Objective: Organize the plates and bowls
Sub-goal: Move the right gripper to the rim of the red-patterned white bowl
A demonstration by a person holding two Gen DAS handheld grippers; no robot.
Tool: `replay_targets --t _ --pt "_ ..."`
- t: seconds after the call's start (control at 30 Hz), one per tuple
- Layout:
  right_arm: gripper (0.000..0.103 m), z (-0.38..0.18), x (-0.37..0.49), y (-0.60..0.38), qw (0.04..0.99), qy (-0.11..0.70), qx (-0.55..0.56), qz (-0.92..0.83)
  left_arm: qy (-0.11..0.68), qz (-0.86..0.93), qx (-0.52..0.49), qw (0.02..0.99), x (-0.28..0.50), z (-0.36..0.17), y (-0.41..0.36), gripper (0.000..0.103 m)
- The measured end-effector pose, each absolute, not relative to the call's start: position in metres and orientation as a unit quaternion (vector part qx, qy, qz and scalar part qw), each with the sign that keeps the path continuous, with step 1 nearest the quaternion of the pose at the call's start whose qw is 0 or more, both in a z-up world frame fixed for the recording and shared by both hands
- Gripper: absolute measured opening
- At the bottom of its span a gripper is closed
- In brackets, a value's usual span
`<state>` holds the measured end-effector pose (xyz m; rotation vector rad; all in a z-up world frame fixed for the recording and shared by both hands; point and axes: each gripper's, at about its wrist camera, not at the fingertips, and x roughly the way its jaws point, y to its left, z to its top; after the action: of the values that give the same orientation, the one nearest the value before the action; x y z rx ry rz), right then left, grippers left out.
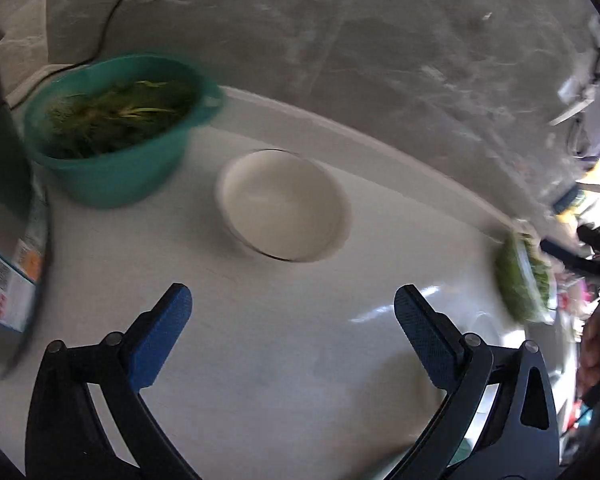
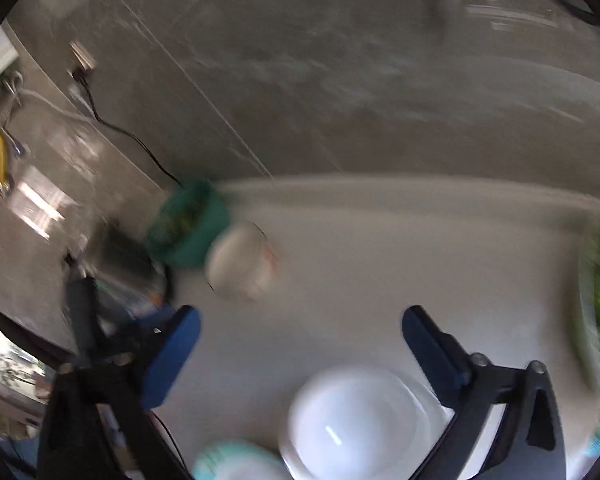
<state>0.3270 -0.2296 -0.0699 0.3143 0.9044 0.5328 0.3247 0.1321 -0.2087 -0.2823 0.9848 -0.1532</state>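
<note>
A white bowl (image 1: 284, 204) stands upright on the pale countertop (image 1: 260, 360), ahead of my left gripper (image 1: 294, 294). That gripper is open with nothing between its blue pads (image 1: 164, 332). In the right wrist view the same bowl (image 2: 240, 264) appears blurred, farther off. My right gripper (image 2: 300, 316) is open too. A glossy white bowl (image 2: 360, 420) sits low between its finger arms, and the pads do not touch it. A pale teal-rimmed dish (image 2: 236, 460) lies beside that bowl at the bottom edge.
A teal basin of leafy greens (image 1: 116, 128) stands at the back left, a black cable behind it. A plate of greens (image 1: 524, 276) sits at the right edge. A printed carton (image 1: 8, 280) stands at the left. A grey wall rises behind the counter.
</note>
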Motion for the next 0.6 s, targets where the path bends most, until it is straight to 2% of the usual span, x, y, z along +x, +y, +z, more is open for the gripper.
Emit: replay_targets --t 0.1,0.17,0.27,0.33,0.6 --pt "0.103 -0.093 0.373 -0.195 0.814 0.486 0.202 0.247 0.491 -0.079 -0.118 0.86 0.343 -0.217 0.135 0.103" --pt "0.099 -0.114 0.398 -0.176 0.776 0.526 0.242 0.25 0.518 -0.08 -0.114 0.844 0.361 -0.225 0.137 0.103" --pt "0.096 -0.132 0.42 -0.139 0.773 0.552 0.194 0.245 0.523 -0.056 -0.11 0.843 0.382 -0.232 0.145 0.103" --pt "0.091 -0.142 0.431 -0.119 0.763 0.571 0.164 0.253 0.533 -0.038 -0.108 0.838 0.395 -0.237 0.153 0.103" --pt "0.08 -0.189 0.466 -0.087 0.731 0.627 0.163 0.215 0.554 -0.011 -0.12 0.824 0.423 -0.258 0.184 0.101"
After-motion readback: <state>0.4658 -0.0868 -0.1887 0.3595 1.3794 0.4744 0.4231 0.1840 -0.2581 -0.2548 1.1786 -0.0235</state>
